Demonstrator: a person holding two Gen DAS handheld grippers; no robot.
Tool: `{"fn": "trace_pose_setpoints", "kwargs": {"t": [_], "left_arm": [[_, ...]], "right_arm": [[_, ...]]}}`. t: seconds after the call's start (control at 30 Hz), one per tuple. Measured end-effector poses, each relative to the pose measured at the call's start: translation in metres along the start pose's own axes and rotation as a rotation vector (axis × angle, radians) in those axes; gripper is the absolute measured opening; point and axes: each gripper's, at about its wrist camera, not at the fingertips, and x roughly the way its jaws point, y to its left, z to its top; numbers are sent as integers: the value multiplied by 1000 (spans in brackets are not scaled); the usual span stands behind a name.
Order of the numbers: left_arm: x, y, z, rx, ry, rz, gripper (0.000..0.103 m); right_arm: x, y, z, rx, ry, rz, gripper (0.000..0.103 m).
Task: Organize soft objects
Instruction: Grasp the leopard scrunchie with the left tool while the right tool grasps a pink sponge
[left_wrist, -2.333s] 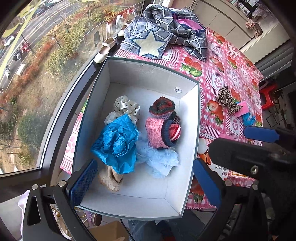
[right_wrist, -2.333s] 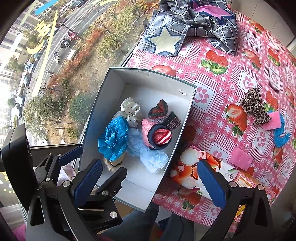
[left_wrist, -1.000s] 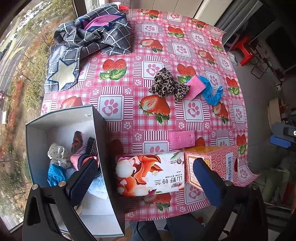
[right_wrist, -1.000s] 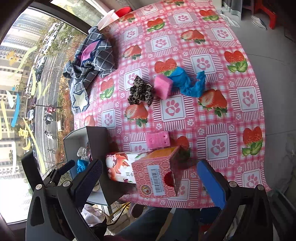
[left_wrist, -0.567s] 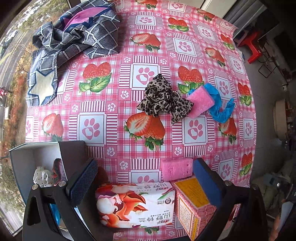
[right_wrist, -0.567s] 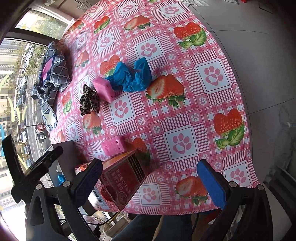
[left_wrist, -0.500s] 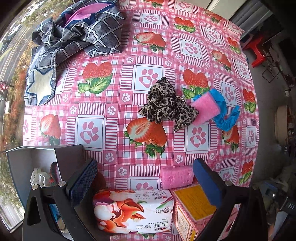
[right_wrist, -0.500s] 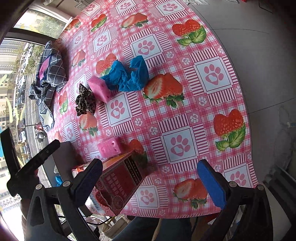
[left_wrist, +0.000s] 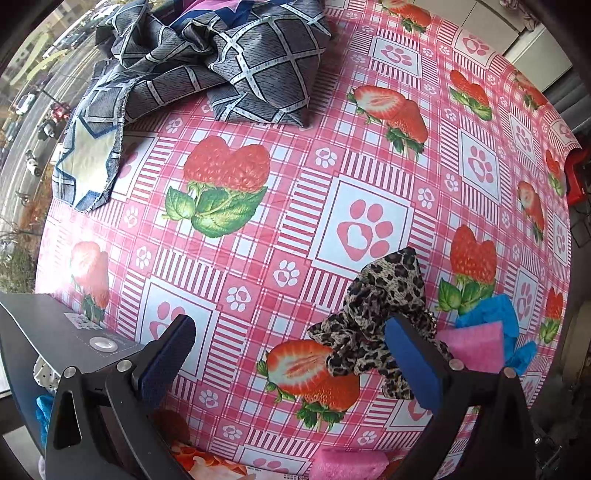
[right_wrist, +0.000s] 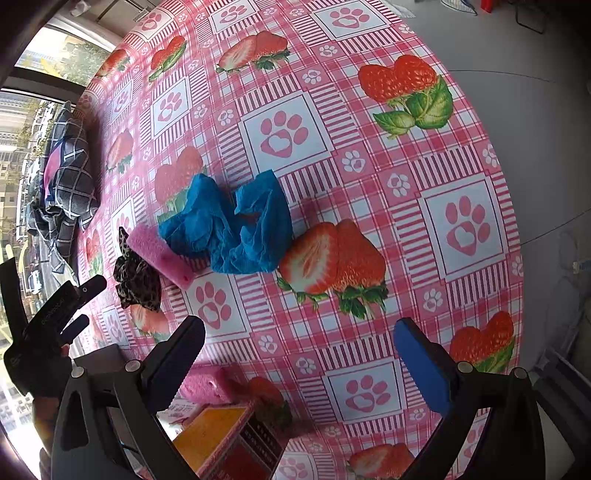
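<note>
A leopard-print scrunchie (left_wrist: 376, 310) lies on the strawberry tablecloth, partly behind my left gripper's right finger. My left gripper (left_wrist: 291, 363) is open and empty, low over the cloth with the scrunchie at its right side. A pink sponge (left_wrist: 474, 345) and a blue crumpled cloth (left_wrist: 491, 314) lie just right of the scrunchie. In the right wrist view the blue cloth (right_wrist: 236, 225), the pink sponge (right_wrist: 159, 254) and the scrunchie (right_wrist: 138, 280) lie ahead and left. My right gripper (right_wrist: 299, 358) is open and empty above the cloth. The left gripper (right_wrist: 59, 306) shows at the left edge.
A checked grey fabric (left_wrist: 207, 62) lies at the table's far side. The open box's flap (left_wrist: 44, 328) is at lower left. A second pink sponge (left_wrist: 349, 465) and a tissue pack (left_wrist: 207, 465) lie near the front edge. An orange-topped box (right_wrist: 229, 439) stands below my right gripper.
My left gripper has moved from over the box forward and down toward the leopard scrunchie. My right gripper has swung right and closer to the blue cloth. Both have stayed open.
</note>
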Motion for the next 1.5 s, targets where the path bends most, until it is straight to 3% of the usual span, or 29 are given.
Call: {"fn": "trace_pose_setpoints", "kwargs": {"t": [0.13,0.33,0.57,0.67,0.77,0.9,1.03,1.23,1.33,1.5], "left_arm": [[14,-10,2,31,14,18,103],[33,-10,-1,73,40,134,103],[33,-1,-7,158,10,256,103],[30,13,-7,156,13,257,103],[19,29,-9,119,1,188,103],[4,38,-13,100,-11,102,103],[-1,30,-13,87,10,19,103],[18,10,-11,74,69,-2,103],[34,10,-13,77,82,15,103],[40,17,-11,81,83,6,103]], "right_arm": [[19,13,22,-9,-20,-19,103],[58,30,30,-92,27,-116,103],[61,-12,13,-46,60,-207,103],[54,-40,-1,-21,87,-254,103],[38,-67,-20,34,79,-285,103],[-3,-66,-44,19,-76,-199,103],[-25,-23,-50,-161,-172,-131,103],[-4,55,-48,-504,-145,-137,103],[11,78,-50,-568,-119,-111,103],[35,94,-46,-583,-7,47,103]]}}
